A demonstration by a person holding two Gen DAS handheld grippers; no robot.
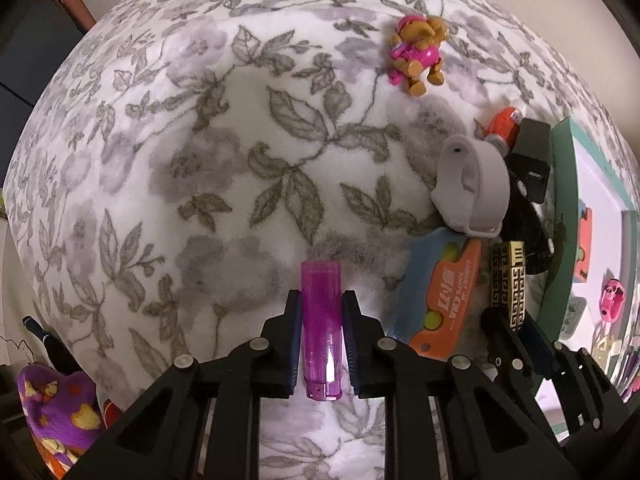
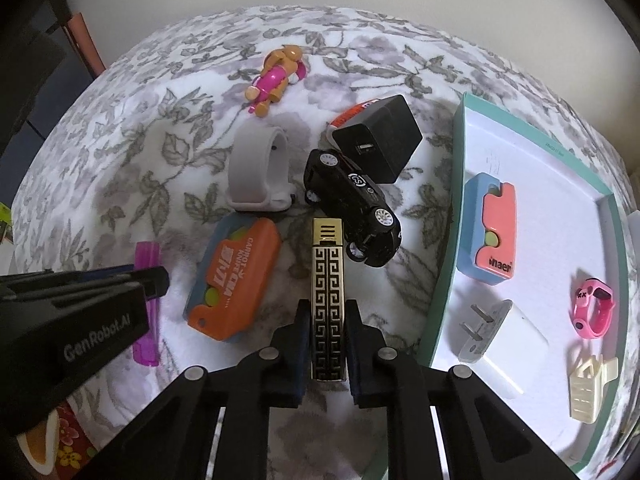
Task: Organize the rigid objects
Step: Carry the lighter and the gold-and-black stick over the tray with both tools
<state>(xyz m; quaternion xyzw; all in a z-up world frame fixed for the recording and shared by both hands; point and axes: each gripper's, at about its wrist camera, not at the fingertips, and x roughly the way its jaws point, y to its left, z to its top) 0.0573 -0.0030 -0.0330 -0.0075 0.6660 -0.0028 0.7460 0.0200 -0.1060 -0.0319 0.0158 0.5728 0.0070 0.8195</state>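
Both sets of jaws are clamped: the left gripper (image 1: 321, 344) squeezes a purple lighter (image 1: 321, 332) over the floral blanket (image 1: 200, 160), the right gripper (image 2: 328, 344) pinches a gold-and-black lighter (image 2: 328, 300) near the black toy car (image 2: 354, 206). The teal tray (image 2: 452, 280) sits to the right, a pink watch (image 2: 594, 306) inside.

- Open floral blanket (image 1: 168, 168) is lying bare to the left of the white wristband (image 2: 258, 168), giving a wide passage.
- The brown-and-pink toy figure (image 2: 276, 76) is sitting alone at the far side, well apart from the cluster.
- The orange carrot knife (image 2: 236, 280), black toy car (image 2: 352, 204) and black charger (image 2: 378, 142) are crowding the middle, leaving only narrow gaps.
- The teal-rimmed tray (image 2: 448, 272) is walling off the right; its white floor is lying free in the far part, between the pink-and-blue case (image 2: 494, 232) and the far rim.
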